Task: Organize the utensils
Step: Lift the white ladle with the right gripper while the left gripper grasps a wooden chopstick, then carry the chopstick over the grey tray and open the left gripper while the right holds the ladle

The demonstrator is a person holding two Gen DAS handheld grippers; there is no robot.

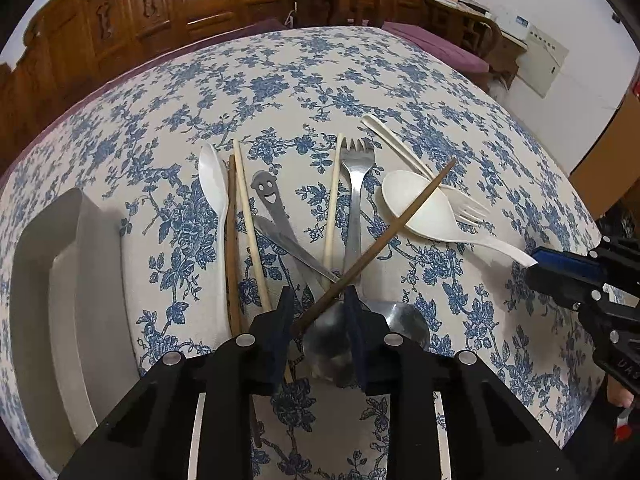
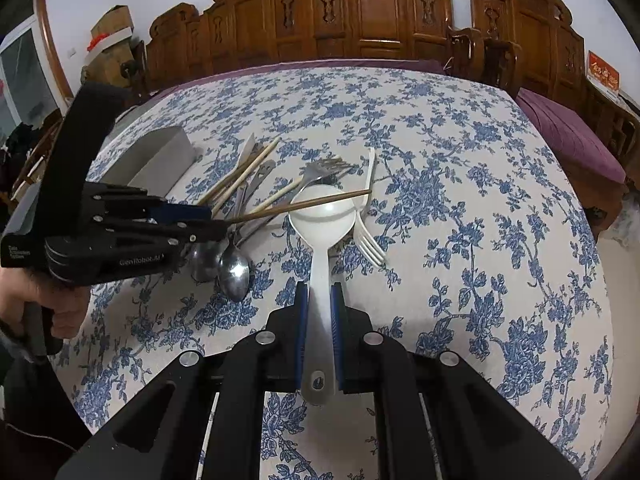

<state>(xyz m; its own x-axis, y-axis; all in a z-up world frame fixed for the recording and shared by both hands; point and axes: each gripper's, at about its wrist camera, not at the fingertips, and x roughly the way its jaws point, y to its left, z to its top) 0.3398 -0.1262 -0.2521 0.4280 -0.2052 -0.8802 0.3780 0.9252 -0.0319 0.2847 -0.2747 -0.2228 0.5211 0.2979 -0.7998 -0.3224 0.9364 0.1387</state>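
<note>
A pile of utensils lies on the floral tablecloth. My left gripper (image 1: 318, 300) is open, its pads on either side of the near end of a dark brown chopstick (image 1: 384, 236) that slants across a metal fork (image 1: 356, 184) and a wide white spoon (image 1: 420, 204). Two metal spoons (image 1: 360, 328) lie under its fingers. My right gripper (image 2: 319, 298) is shut on the handle of the wide white spoon (image 2: 322, 216). A white plastic fork (image 2: 370, 236) lies beside the spoon's bowl. The left gripper (image 2: 208, 220) also shows in the right wrist view.
A white utensil tray (image 1: 60, 280) stands at the left of the pile. A white slim spoon (image 1: 214, 188), pale chopsticks (image 1: 250, 216), another brown chopstick (image 1: 231, 240) and a smiley-handled metal utensil (image 1: 272, 204) lie side by side. Carved wooden chairs (image 2: 360, 12) line the far edge.
</note>
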